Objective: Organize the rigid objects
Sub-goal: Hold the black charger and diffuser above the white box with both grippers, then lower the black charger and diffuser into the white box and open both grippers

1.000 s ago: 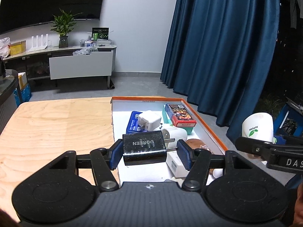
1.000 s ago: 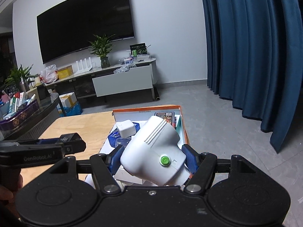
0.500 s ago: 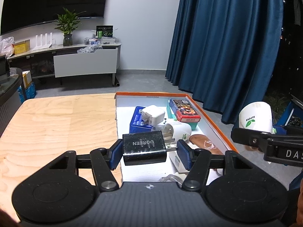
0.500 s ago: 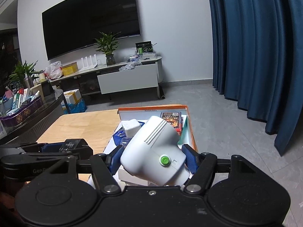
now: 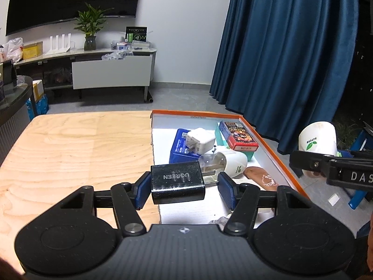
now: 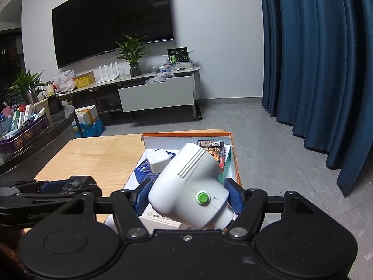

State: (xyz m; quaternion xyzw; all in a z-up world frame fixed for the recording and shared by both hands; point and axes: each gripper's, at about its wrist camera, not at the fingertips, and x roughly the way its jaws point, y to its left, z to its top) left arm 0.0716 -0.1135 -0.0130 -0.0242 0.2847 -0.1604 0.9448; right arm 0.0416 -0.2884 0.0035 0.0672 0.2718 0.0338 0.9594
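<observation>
- The left gripper (image 5: 184, 187) grasps a black charger (image 5: 177, 182) by its body and prongs, above the near-left edge of the orange-rimmed tray (image 5: 272, 144).
- The right gripper (image 6: 186, 197) clenches a white device (image 6: 190, 186) over the tray's near end.
- A white plug (image 5: 200, 140) lies on a blue box (image 5: 180, 148) inside the tray.

My view down onto a pale plywood table (image 5: 70, 144), an orange-rimmed white box (image 5: 270, 144) lying at its right edge, my side bare wood.
</observation>
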